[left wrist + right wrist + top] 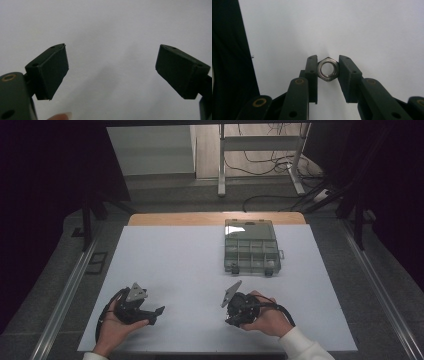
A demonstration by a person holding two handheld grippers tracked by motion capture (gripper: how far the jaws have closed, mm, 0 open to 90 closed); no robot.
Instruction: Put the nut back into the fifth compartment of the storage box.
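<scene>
While your right gripper [327,71] rests low over the desk [175,260] near its front edge, right of centre, its two black jaws are closed on a steel hex nut [328,69]. In the right gripper view the nut sits squarely between the pads, one flat against each pad, with its threaded hole facing the camera. The pads touch the nut on both sides. The white desk surface lies behind it; whether the nut still rests on that surface cannot be told. In the high view this gripper [231,319] lies tilted in your right hand [270,317], and the nut itself is too small to make out there.

Your left gripper [111,71] has its jaws spread wide, with nothing between them. The left gripper view shows bare white desk between the two pads, and a fingertip [60,116] at the bottom edge. In the high view the left gripper [159,314] sits near the front left corner of the desk, held in your left hand [117,325], well apart from the right gripper.

A clear plastic parts box [251,252] stands on the desk toward the back edge, right of centre. Its lid [249,227] is open and folded back toward the back edge, exposing rows of small compartments. The box is well apart from both grippers.
</scene>
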